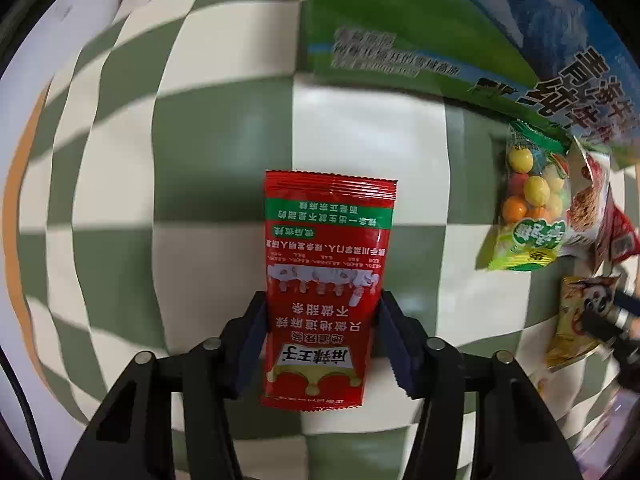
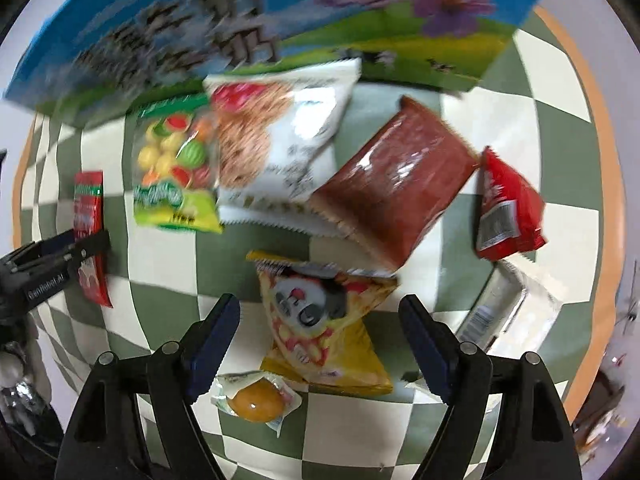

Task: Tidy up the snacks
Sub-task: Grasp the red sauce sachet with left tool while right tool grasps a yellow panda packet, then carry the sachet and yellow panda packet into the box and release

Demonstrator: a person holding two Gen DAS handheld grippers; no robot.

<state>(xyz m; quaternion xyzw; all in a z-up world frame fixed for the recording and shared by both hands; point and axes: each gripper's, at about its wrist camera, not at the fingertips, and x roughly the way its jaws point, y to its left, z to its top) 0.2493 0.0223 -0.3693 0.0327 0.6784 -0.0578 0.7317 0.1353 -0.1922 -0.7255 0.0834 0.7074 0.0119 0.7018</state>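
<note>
The counter wears a green-and-white checkered cloth with an orange edge, and the left claw is black with dark blue pads, around a red sachet with a green band and white print. The box at the back is blue and green with purple flowers; in front sit a clear candy bag of yellow, orange and green balls, a white packet, and a reddish-brown pack. There's also a yellow panda pouch, a red wrapper and an orange jelly cup.

Red snack sachet held upright, other snack packets clustered beside box
</note>
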